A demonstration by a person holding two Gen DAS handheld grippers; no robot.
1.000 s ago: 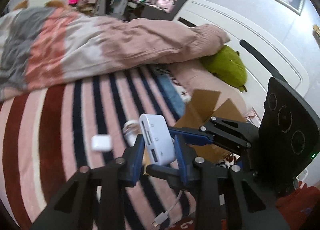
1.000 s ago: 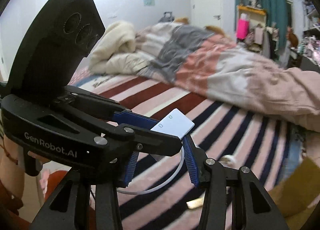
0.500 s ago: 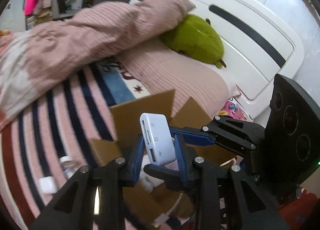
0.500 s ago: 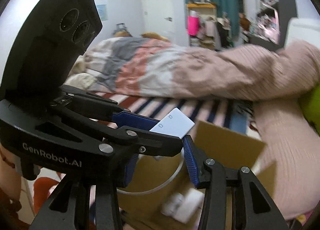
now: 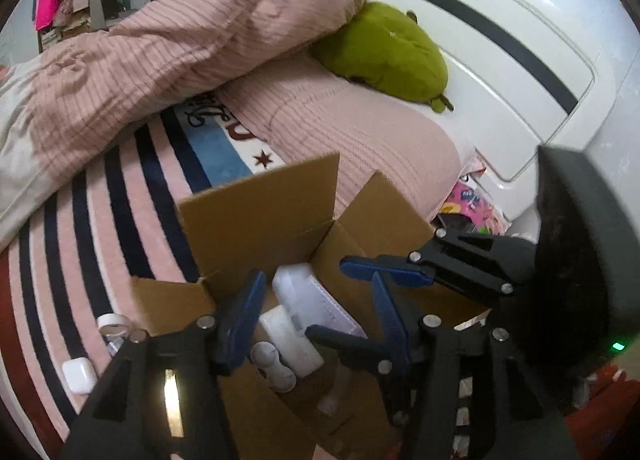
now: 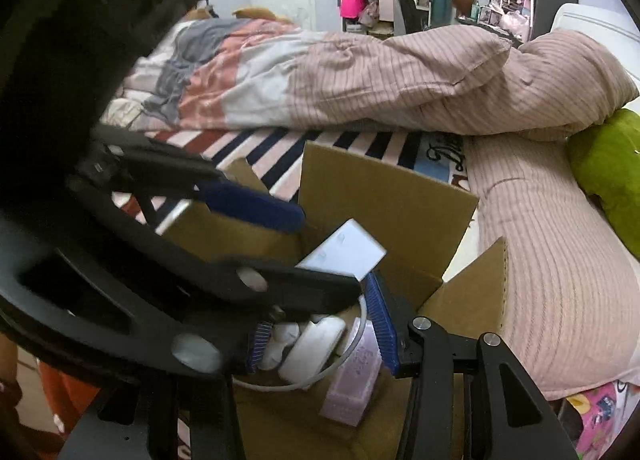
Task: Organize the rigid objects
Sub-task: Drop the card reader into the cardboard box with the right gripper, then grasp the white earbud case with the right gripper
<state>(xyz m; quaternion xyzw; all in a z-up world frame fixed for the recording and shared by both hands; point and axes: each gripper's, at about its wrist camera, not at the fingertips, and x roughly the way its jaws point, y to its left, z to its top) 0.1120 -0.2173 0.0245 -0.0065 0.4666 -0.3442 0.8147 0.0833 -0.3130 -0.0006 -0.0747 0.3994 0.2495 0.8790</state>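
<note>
Left gripper (image 5: 316, 314), jaws opening and empty, over the open brown cardboard box (image 5: 256, 212) on the striped bed. Right gripper (image 6: 320, 324) clamps a flat white adapter (image 6: 344, 250) above the box; its trailing cable (image 6: 304, 380) may snag the flaps on release.

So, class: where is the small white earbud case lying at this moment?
In the left wrist view, the earbud case lies lower left on the striped bedspread, outside the cardboard box.

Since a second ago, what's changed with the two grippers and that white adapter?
Both grippers swung from the striped bedspread to over the cardboard box. The left gripper is opening and the white adapter now lies in the box. The right gripper still clamps its white card.
</note>
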